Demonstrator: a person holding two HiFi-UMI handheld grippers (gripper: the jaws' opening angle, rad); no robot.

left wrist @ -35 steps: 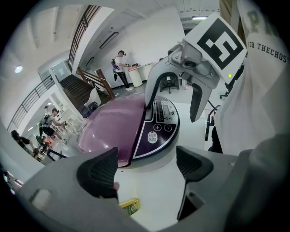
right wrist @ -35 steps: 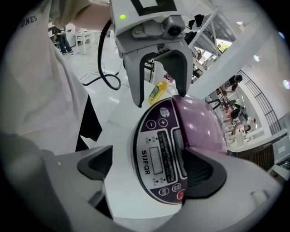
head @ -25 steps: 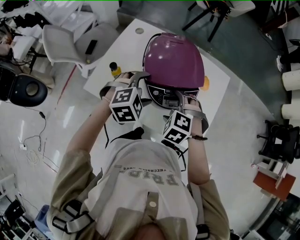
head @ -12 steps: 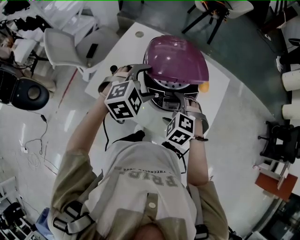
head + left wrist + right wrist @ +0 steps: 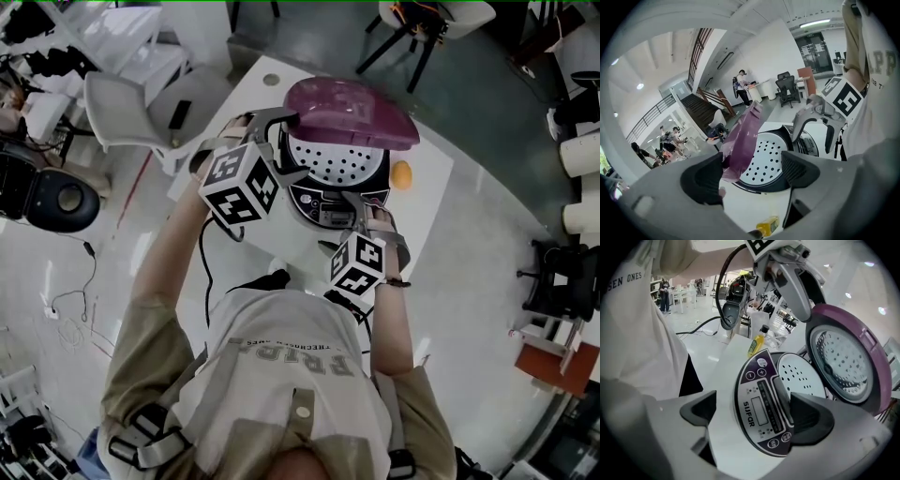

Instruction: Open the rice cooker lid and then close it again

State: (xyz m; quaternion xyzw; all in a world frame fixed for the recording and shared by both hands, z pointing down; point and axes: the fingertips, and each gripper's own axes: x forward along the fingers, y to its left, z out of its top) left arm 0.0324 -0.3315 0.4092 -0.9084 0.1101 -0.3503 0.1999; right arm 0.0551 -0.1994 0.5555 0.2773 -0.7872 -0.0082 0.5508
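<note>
Head view: lid (image 5: 352, 111) of the rice cooker (image 5: 323, 202) on the surface (image 5: 427, 187) was shut a second ago and is now about half up; opening under way, closing still to come

Left gripper view: my left tongs (image 5: 752, 171) wide apart, lid rim seemingly resting on one jaw, nothing clamped

Right gripper view: right tongs (image 5: 754, 416) apart, straddling the control panel (image 5: 761, 413), gripping nothing

Rice cooker (image 5: 723, 427), control panel (image 5: 764, 401): white stylised brand word, reads approx. "SUPOR". Above it are 2 round btns (image 5: 761, 372) marked "+" and "−". Rest of panel print and LCD are too small to read. Shirt (image 5: 291, 361) in head view: big "PRIDE" seen upside down, w/ a small line by it ending "…CHOSEN ONES". In right gripper view the same line shows as "…SEN ONES".
</note>
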